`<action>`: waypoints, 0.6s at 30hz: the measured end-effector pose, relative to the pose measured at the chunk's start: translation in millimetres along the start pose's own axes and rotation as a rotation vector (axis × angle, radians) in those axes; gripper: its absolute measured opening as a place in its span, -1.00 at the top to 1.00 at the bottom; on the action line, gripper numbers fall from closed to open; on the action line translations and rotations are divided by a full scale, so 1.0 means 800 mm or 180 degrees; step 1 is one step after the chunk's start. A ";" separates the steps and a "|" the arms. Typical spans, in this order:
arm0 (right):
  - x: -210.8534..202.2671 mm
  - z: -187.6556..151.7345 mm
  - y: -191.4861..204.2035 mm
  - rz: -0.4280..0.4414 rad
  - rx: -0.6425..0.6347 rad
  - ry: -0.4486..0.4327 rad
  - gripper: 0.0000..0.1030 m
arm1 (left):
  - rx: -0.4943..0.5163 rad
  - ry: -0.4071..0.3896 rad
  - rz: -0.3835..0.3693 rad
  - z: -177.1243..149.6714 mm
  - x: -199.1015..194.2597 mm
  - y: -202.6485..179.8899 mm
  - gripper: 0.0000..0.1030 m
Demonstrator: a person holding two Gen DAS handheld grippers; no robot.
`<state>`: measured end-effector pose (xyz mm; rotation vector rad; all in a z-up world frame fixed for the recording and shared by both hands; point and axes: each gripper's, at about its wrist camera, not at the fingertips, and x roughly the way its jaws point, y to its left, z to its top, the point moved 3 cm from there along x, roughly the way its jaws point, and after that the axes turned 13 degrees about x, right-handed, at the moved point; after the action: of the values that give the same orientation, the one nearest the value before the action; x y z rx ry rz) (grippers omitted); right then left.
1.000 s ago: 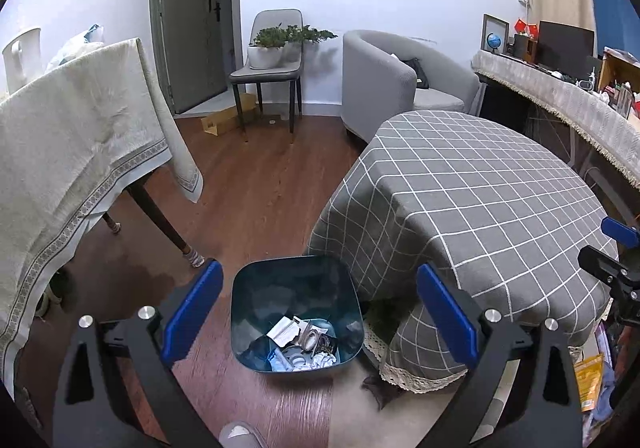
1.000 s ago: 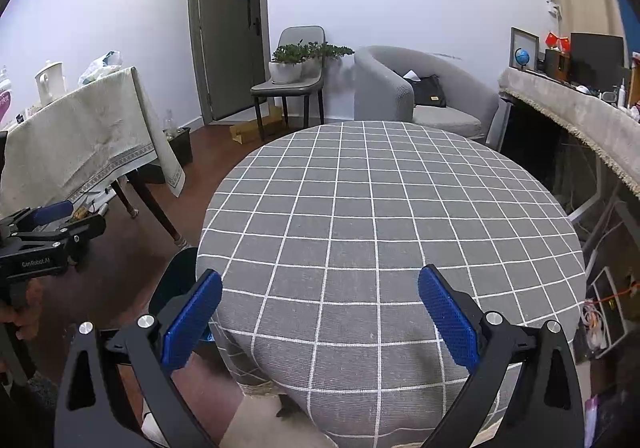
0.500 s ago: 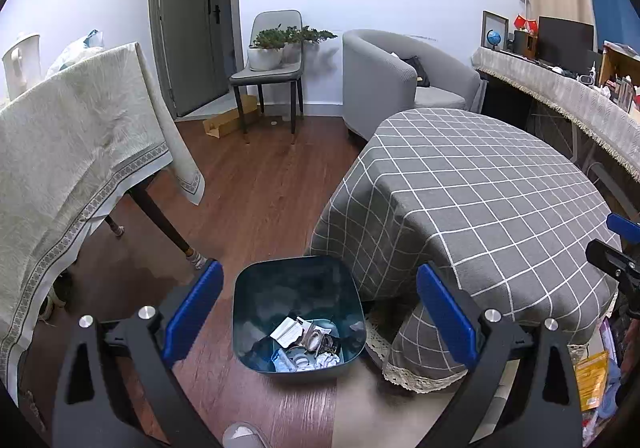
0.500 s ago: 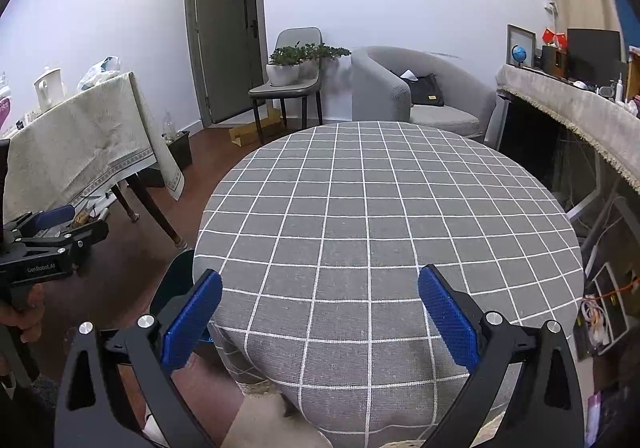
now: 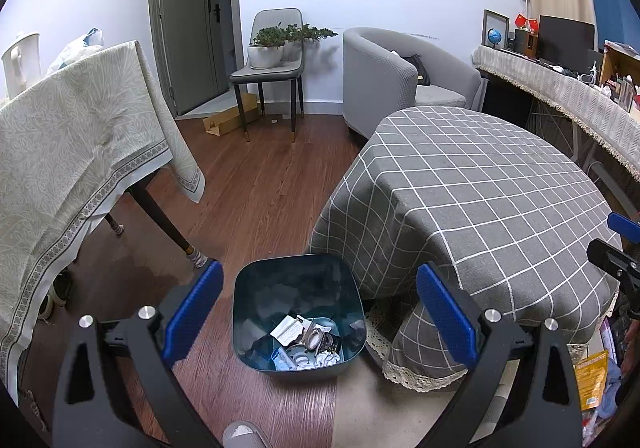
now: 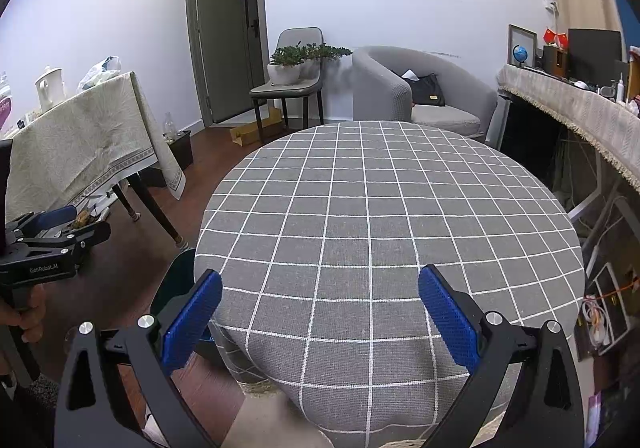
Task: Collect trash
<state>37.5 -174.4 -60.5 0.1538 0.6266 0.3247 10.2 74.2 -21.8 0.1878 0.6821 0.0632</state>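
Note:
A dark teal trash bin stands on the wood floor beside the round table. It holds crumpled paper and wrappers. My left gripper is open and empty, held above the bin. My right gripper is open and empty over the near edge of the round table, whose grey checked cloth is bare. The bin's rim peeks out left of the table in the right wrist view. The left gripper also shows at the left edge there.
A table with a beige cloth stands at the left, its legs near the bin. A chair with a potted plant, a grey armchair and a cluttered counter line the back and right. Bags lie on the floor at right.
Both grippers have drifted slightly; the bin and table sit a little higher in the left wrist view. Both stay open and empty.

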 end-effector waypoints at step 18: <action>0.000 0.001 0.001 -0.0002 -0.0002 0.0003 -0.93 | 0.0008 -0.0003 0.0009 -0.001 -0.001 0.000 -0.92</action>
<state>37.8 -173.4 -59.9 0.1529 0.6274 0.3243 9.3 74.4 -22.1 0.1913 0.6811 0.0649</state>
